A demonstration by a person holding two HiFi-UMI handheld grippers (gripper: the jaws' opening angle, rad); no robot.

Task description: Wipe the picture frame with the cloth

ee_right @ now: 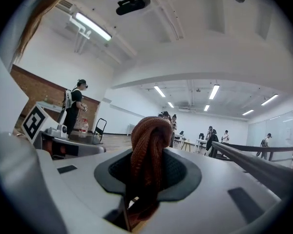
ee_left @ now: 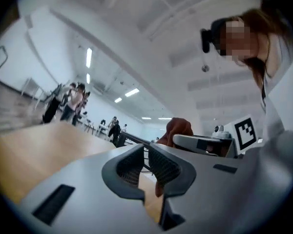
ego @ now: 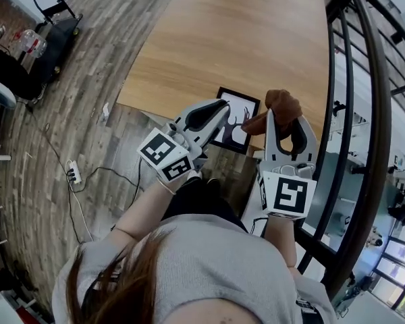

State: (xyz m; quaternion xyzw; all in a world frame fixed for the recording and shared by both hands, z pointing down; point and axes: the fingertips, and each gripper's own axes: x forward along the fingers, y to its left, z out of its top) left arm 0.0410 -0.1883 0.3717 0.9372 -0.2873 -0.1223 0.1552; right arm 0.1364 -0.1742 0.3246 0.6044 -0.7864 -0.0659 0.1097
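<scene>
The black picture frame [ego: 243, 128] with a dark drawing on white lies at the near edge of the wooden table [ego: 243, 39]. My left gripper [ego: 223, 110] hangs over its left part. Its jaws stand only a narrow slit apart [ee_left: 145, 162] and nothing is between them. To the right, my right gripper [ego: 283, 120] is shut on the brown knitted cloth [ego: 282, 103], level with the frame's right edge. The cloth [ee_right: 146, 150] bulges up between the pads and fills the gap. The left gripper view also shows that cloth [ee_left: 178, 130] and the right gripper [ee_left: 205, 143].
A black metal railing [ego: 364, 113] curves along the right, close to the right arm. On the wood floor to the left lie a power strip [ego: 73, 174] and cables, with a black cart [ego: 57, 25] further back. People stand far off in the hall [ee_right: 74, 106].
</scene>
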